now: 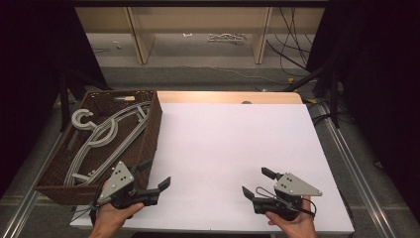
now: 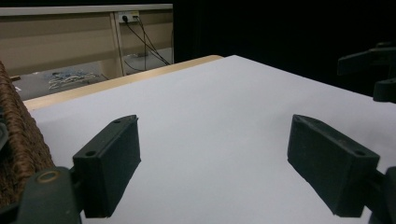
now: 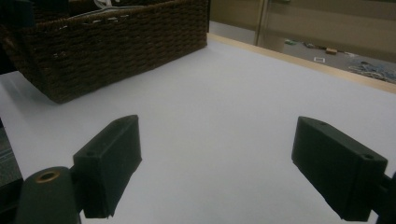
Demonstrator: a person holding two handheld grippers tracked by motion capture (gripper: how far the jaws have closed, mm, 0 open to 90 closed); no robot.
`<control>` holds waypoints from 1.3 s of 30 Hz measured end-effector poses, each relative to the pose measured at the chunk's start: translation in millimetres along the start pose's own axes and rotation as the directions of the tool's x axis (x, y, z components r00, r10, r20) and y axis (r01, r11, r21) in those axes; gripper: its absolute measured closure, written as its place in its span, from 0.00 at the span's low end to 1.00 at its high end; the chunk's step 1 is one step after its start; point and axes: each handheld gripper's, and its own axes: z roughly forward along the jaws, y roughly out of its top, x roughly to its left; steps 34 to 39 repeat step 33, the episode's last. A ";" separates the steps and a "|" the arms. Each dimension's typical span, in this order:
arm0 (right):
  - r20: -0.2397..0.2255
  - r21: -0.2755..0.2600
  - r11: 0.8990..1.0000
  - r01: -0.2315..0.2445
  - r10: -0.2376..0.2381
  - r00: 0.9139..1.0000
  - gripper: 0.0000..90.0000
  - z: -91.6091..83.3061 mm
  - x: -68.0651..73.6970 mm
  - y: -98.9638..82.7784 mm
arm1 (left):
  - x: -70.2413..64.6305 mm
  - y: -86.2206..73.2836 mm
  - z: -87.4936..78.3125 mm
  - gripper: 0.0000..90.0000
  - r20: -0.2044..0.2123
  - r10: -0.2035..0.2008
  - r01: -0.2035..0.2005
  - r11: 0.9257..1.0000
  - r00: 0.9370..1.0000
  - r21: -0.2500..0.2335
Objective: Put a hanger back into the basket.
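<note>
The big white table (image 1: pixel 233 148) has lots of bare room in the middle. A brown basket (image 1: pixel 148 131) sits at its left edge. Grey hangers (image 1: pixel 106 134) lie piled inside it, likely so they stay together. The left gripper (image 1: pixel 154 174) waits just beside the basket, jaws wide apart, holding nothing. The right gripper (image 1: pixel 256 183) waits well apart from it, also wide apart and holding nothing.
</note>
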 end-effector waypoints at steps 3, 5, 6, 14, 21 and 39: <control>-0.002 -0.002 1.000 0.003 -0.003 1.000 0.18 -4.8 1.8 -3.2 | -4.4 -4.3 0.8 0.18 0.003 -0.001 0.001 1.000 1.000 0.001; -0.009 0.001 1.000 0.000 0.000 1.000 0.18 -6.3 2.0 -3.3 | -6.8 -6.0 1.7 0.18 0.010 0.008 -0.008 1.000 1.000 0.001; -0.010 -0.009 1.000 -0.002 0.001 1.000 0.18 -6.8 2.6 -3.8 | -7.7 -6.6 2.0 0.18 0.012 0.012 -0.012 1.000 1.000 0.010; -0.011 0.002 1.000 0.011 -0.011 1.000 0.18 -7.9 4.0 -3.7 | -9.0 -7.8 3.2 0.18 0.009 0.020 -0.020 1.000 1.000 0.013; -0.009 0.007 1.000 0.015 -0.015 1.000 0.18 -7.3 3.7 -3.8 | -9.0 -7.8 3.7 0.18 0.013 0.023 -0.023 1.000 1.000 0.013; -0.014 0.010 1.000 0.013 -0.013 1.000 0.18 -6.9 3.9 -3.7 | -7.8 -8.5 4.4 0.18 0.014 0.023 -0.023 1.000 1.000 0.014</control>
